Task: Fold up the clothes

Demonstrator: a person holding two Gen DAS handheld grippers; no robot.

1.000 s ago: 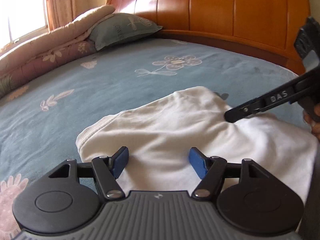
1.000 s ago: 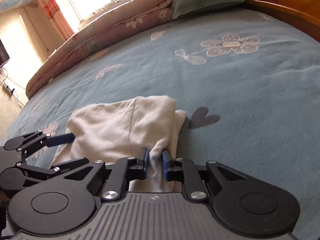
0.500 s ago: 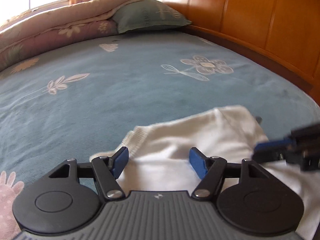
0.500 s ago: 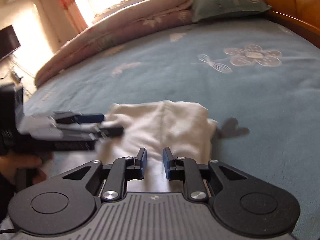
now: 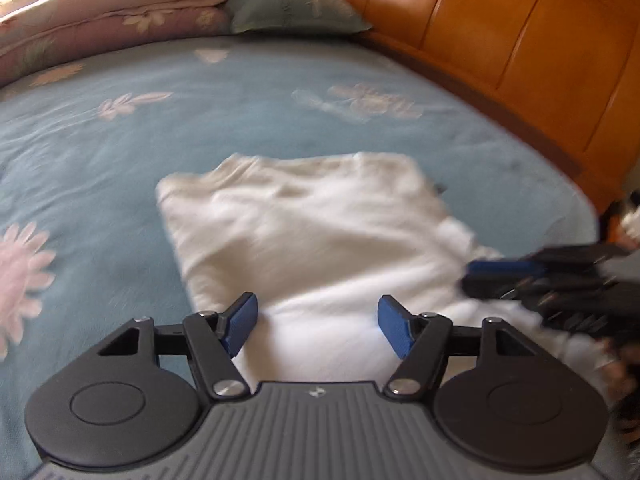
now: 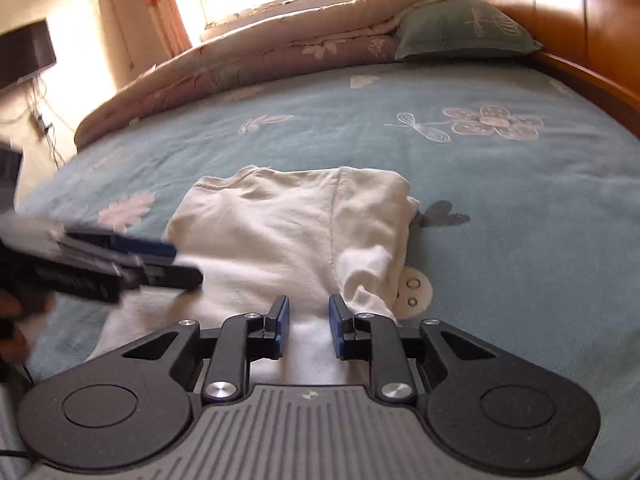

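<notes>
Right gripper (image 6: 308,326), clamped on cloth a second ago, has just been opening to a narrow gap, left gripper (image 5: 318,326) wide, both empty above folded white garment (image 6: 288,236) on bed (image 6: 520,208), long axis running away from grippers.

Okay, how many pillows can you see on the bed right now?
1. The green pillow lies at the far end of the bed, against the wooden headboard, beside the folded quilt. That quilt may hide others.
</notes>
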